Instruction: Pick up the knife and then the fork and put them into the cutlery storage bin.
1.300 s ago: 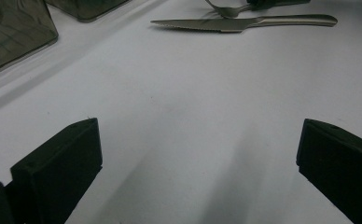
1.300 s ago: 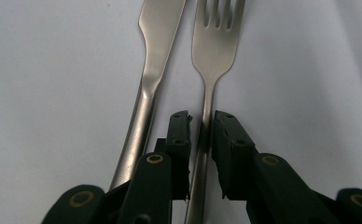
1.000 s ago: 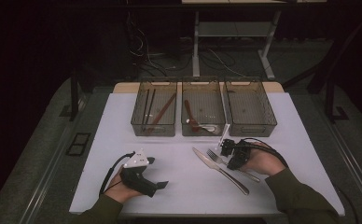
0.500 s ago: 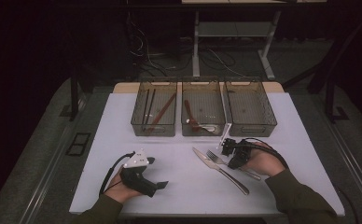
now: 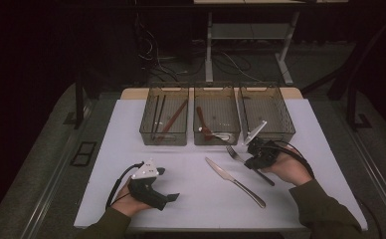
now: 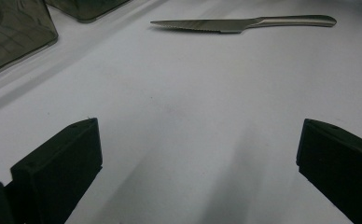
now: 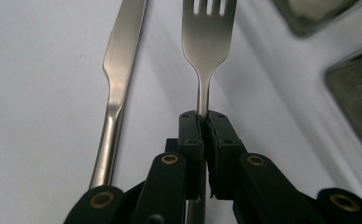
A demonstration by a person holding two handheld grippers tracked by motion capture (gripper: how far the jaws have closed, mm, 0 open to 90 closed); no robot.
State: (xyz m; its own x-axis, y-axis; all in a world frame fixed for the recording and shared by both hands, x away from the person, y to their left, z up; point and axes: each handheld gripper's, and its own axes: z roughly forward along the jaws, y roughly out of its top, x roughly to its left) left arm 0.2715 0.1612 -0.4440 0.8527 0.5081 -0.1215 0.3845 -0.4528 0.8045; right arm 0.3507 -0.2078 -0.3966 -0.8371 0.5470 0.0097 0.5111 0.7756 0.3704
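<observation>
Since the earlier frame the right gripper (image 5: 251,160) has been drawn slightly up and toward the middle bin (image 5: 216,115), its jaws having just been closing; they are now pinched tight on the neck of the fork (image 7: 207,44), whose tines point ahead of the jaws. The fork is seen just in front of the middle bin, with the knife (image 5: 235,181) lying flat on the white table (image 5: 106,149) beside it, farther from that bin. The left gripper (image 5: 168,198) is rested on the table well to the left of the middle bin, jaws spread wide with nothing between them. Risk: the grip is narrow and set on a slim, polished stem, so the fork could pivot or slip once lifted; a low carry could also catch the bin wall. Containers: to the left of the middle bin, a bin (image 5: 165,115) with chopsticks (image 5: 158,117) and a reddish utensil (image 5: 172,119); in the middle bin, a brown-handled piece and a pale one, type unclear; to its right, a bin (image 5: 266,113) apparently empty
</observation>
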